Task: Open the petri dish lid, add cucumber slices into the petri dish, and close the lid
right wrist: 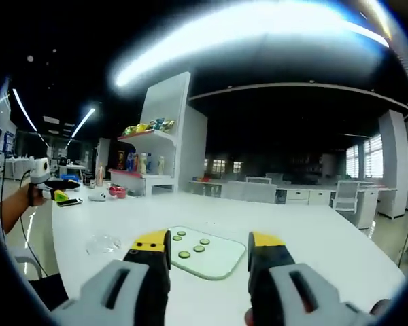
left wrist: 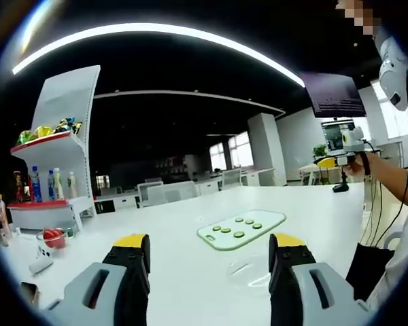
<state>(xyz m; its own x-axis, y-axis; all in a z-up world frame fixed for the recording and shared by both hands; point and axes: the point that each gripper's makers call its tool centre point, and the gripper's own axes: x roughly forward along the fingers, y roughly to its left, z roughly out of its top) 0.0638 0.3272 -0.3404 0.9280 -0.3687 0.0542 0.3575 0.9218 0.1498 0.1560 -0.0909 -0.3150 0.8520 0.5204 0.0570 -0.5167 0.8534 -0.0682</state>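
Grey hand-held gripper (left wrist: 209,255), yellow-tipped black jaws

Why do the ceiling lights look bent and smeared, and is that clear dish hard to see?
Left gripper view: the fisheye lens bows the ceiling light strip into an arc. Right gripper view: the light blooms into a soft glare. The petri dish is faint in both, barely distinct from the white table.

slices (left wrist: 239,227) on board (left wrist: 273,217) | board on table (left wrist: 190,272) | shelf (left wrist: 58,156) behind
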